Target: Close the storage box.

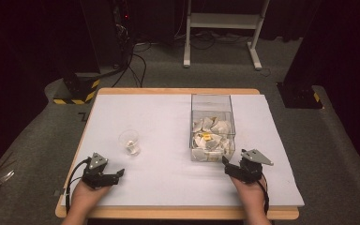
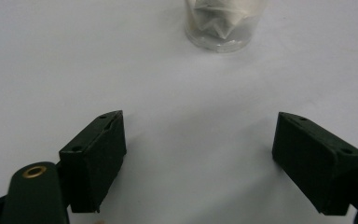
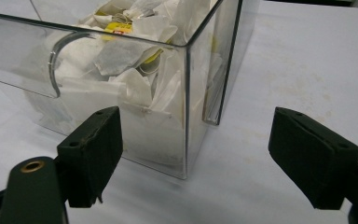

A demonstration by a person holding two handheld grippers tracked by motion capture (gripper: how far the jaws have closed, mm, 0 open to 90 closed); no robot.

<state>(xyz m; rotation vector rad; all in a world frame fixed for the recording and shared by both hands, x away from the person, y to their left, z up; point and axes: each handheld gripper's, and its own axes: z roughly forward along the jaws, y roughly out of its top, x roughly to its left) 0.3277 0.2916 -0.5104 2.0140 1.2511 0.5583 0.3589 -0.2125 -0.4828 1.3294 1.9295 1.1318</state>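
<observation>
A clear plastic box (image 1: 212,97) stands right of the table's middle, holding several white tea bags (image 1: 210,137), some with yellow tags. A small clear cup (image 1: 129,142) with a white tea bag in it stands left of centre. My left gripper (image 1: 118,176) rests near the front left, open, with nothing between its jaws. In the left gripper view the cup (image 2: 219,25) stands ahead of the left gripper (image 2: 200,158). My right gripper (image 1: 225,162) is open just in front of the box's near right corner. In the right gripper view the box (image 3: 18,51) and tea bags (image 3: 121,60) are close beyond the right gripper (image 3: 196,158).
The white table top (image 1: 159,112) has a wooden rim and grey carpet around it. A white desk frame (image 1: 225,21) stands behind, and black posts with yellow-black tape (image 1: 77,91) stand at the back left and right.
</observation>
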